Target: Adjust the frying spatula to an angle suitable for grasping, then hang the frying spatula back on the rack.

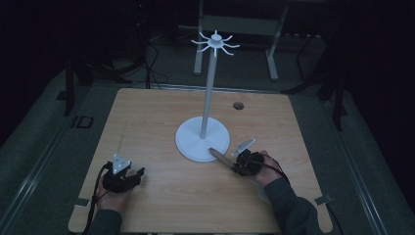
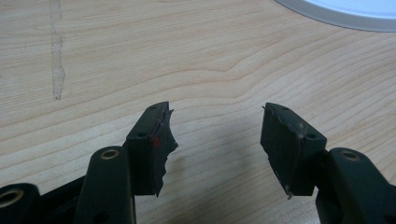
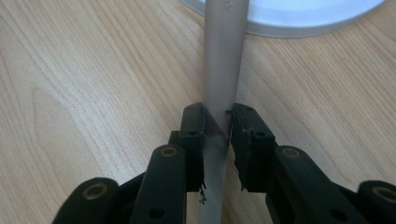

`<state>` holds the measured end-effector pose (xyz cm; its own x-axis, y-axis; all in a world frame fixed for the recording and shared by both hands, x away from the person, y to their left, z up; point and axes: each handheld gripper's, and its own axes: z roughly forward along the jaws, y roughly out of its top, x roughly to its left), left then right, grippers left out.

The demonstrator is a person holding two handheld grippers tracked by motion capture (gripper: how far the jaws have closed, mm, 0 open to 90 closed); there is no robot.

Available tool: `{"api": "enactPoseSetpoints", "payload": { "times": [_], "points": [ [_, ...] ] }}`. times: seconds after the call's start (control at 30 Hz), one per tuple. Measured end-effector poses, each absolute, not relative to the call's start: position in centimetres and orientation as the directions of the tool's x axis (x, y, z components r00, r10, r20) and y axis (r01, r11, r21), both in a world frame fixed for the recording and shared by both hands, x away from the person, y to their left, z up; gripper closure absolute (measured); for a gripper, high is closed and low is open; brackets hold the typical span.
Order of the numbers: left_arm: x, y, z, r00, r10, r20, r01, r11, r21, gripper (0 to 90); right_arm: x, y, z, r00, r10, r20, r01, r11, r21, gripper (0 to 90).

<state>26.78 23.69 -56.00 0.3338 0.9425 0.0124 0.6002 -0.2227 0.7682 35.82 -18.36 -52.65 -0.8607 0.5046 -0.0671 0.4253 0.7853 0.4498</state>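
Note:
A white stand with a ring of hooks at its top rises from a round white base at the table's middle. My right gripper is near the base's front right edge, shut on a flat grey handle. The handle's far end reaches onto the base. In the right gripper view the handle runs up between the closed jaws of the gripper and over the base rim. My left gripper rests low at the table's front left. In its own view it stands open over bare wood, the base at top right.
A round cable hole sits in the wooden table at the back right. A metal frame stands on the floor beyond the table. A pale scuff marks the wood ahead of the left gripper.

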Motion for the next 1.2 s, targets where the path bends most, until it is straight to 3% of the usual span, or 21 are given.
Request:
{"api": "enactPoseSetpoints", "payload": {
  "times": [0.2, 0.4, 1.2],
  "points": [
    [26.8, 23.7, -56.0, 0.334, 0.943, 0.012, 0.600, -0.222, 0.768, 43.1, 36.6, -17.2, -52.7, -0.871, 0.485, -0.076, 0.426, 0.824, 0.373, 71.5],
    [26.8, 23.8, -56.0, 0.333, 0.943, 0.009, 0.599, -0.219, 0.770, 43.0, 37.2, -16.8, -53.0, -0.864, 0.501, -0.051, 0.452, 0.816, 0.361, 71.8],
    [26.9, 23.7, -56.0, 0.329, 0.944, 0.012, 0.602, -0.220, 0.768, 43.1, 36.1, -17.4, -51.3, -0.837, 0.535, -0.115, 0.417, 0.761, 0.497, 74.0]
  ]
}}
